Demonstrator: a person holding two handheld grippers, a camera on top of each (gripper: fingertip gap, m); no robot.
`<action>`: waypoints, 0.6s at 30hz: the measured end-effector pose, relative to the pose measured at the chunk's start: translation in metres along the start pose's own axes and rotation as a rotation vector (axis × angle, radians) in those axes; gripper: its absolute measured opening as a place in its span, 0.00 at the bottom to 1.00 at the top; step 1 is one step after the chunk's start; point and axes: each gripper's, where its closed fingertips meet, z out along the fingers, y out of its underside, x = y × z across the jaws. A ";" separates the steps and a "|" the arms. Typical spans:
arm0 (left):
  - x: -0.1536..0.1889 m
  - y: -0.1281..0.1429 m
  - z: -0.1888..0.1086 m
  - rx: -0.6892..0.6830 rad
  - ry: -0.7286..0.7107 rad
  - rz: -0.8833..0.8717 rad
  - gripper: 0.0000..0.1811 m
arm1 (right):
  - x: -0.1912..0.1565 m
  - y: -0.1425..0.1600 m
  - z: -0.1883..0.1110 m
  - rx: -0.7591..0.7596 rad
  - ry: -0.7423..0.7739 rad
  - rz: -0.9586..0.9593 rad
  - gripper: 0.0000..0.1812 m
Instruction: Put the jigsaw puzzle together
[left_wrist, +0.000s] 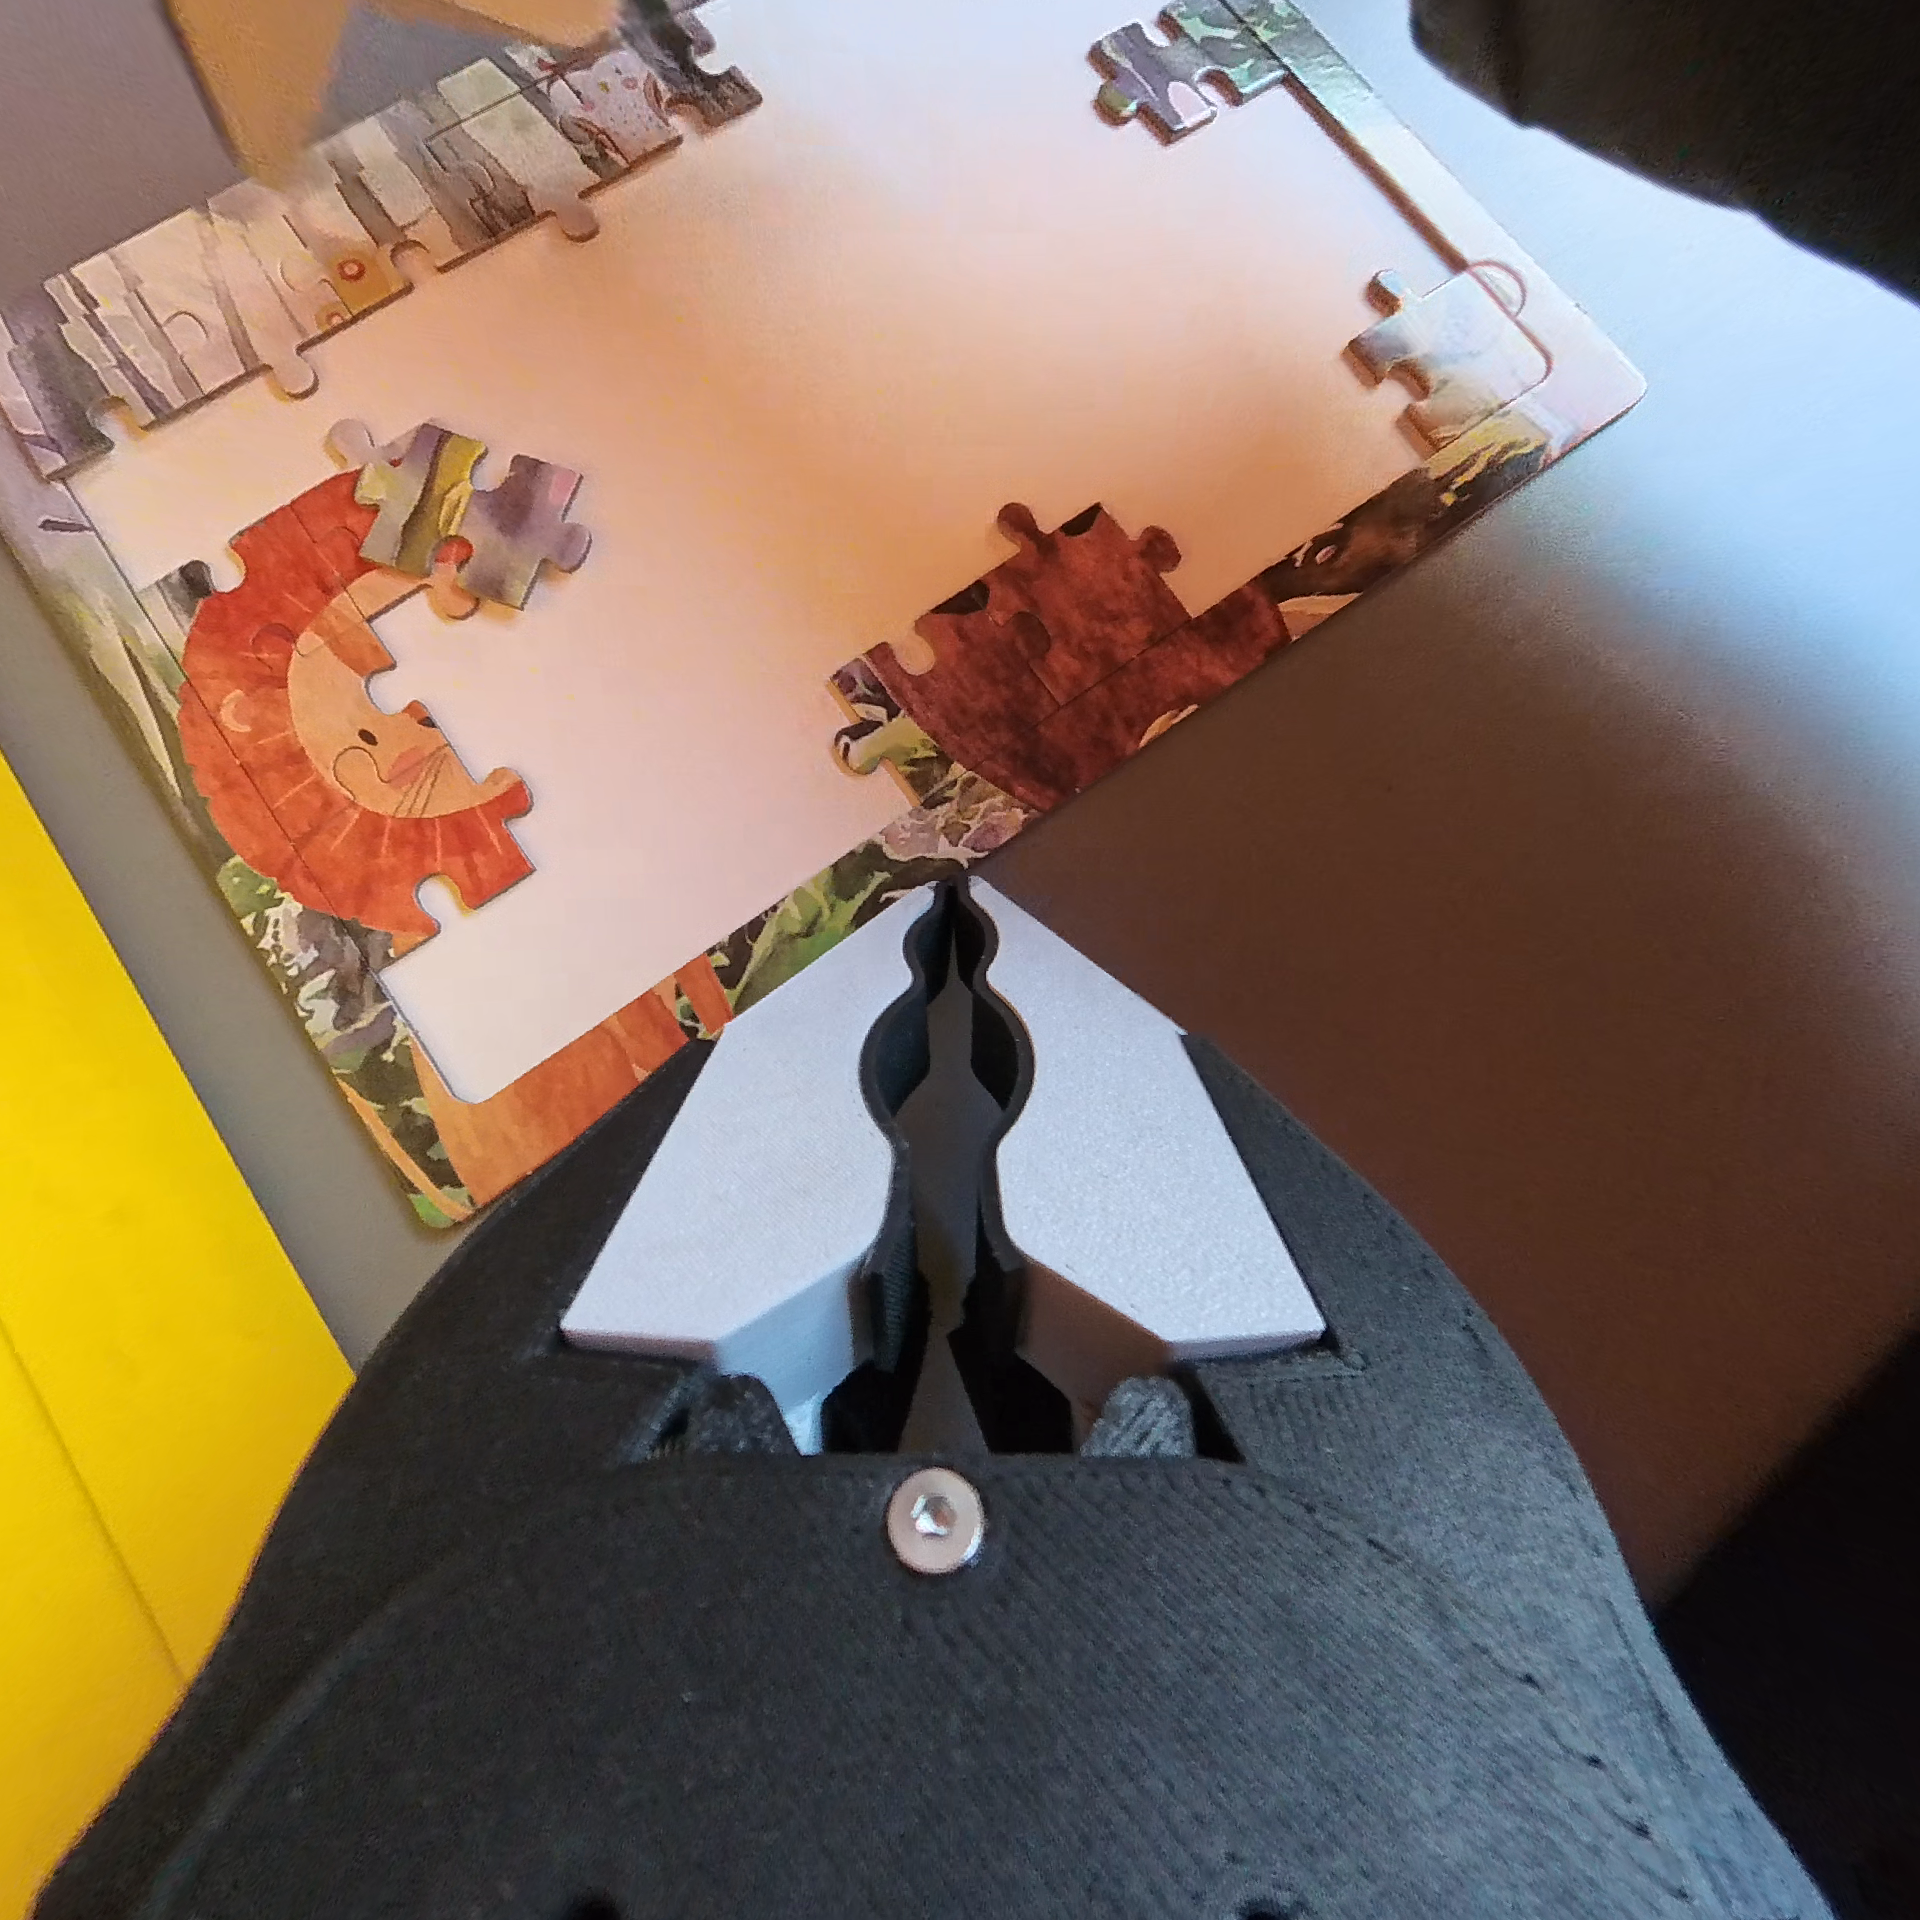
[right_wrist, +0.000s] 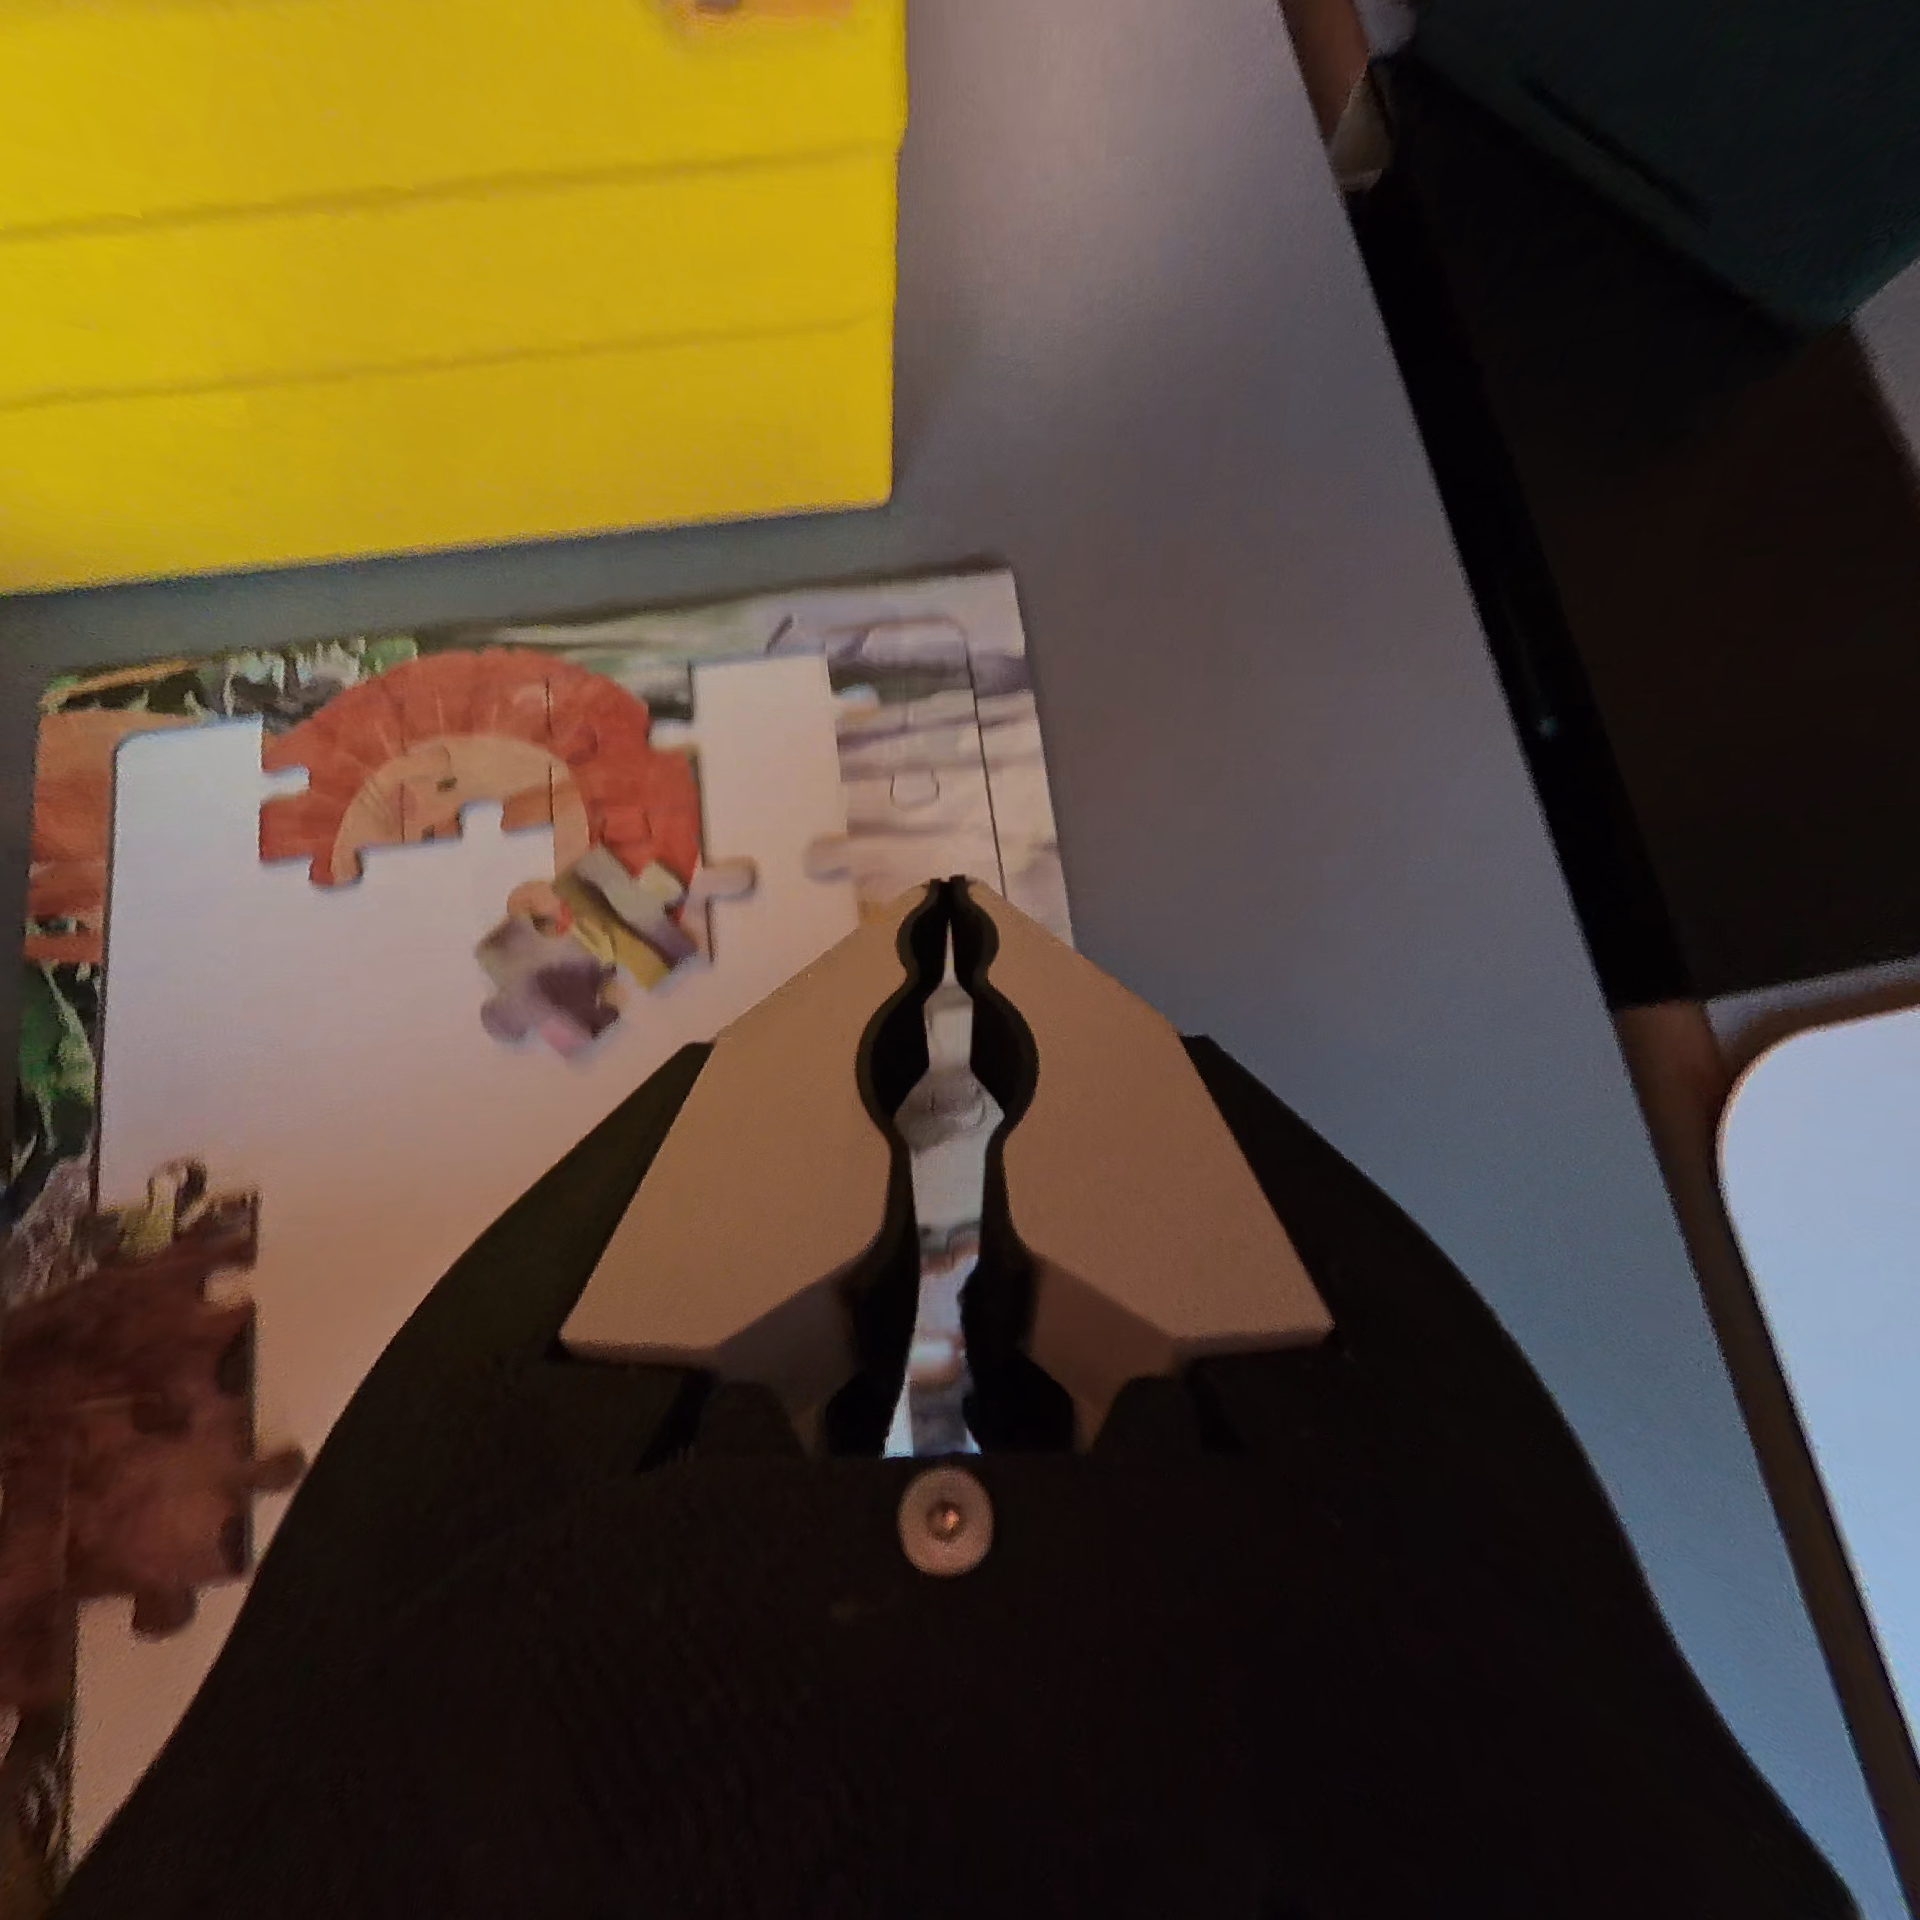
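The puzzle board (left_wrist: 831, 416) lies on a grey table, its white inside mostly bare. Joined lion pieces (left_wrist: 343, 748) sit at its left, brown pieces (left_wrist: 1081, 644) at its near right, and a row of grey pieces (left_wrist: 312, 270) along the far edge. A loose piece (left_wrist: 473, 514) lies tilted on top of the lion. My left gripper (left_wrist: 954, 883) is shut and empty over the board's near edge. My right gripper (right_wrist: 951, 883) is shut over the grey row (right_wrist: 935, 769); the loose piece (right_wrist: 592, 956) and the lion (right_wrist: 488, 758) lie to its left.
A yellow box (right_wrist: 416, 260) lies beside the board and shows in the left wrist view (left_wrist: 104, 1247). A dark brown shape (left_wrist: 1455, 935) close to the camera hides the board's near right corner. The table edge (right_wrist: 1475, 644) runs on the right, with a white surface (right_wrist: 1839, 1299) past it.
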 end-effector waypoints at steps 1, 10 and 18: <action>0.000 0.000 0.000 0.000 0.000 0.001 0.00 | 0.000 -0.008 0.003 0.016 0.007 -0.004 0.00; 0.000 0.000 -0.001 0.006 0.005 0.003 0.00 | -0.001 -0.042 0.040 0.038 -0.013 0.070 0.03; 0.001 0.001 -0.002 0.004 0.007 0.004 0.00 | -0.007 -0.043 0.057 0.015 -0.029 0.034 0.02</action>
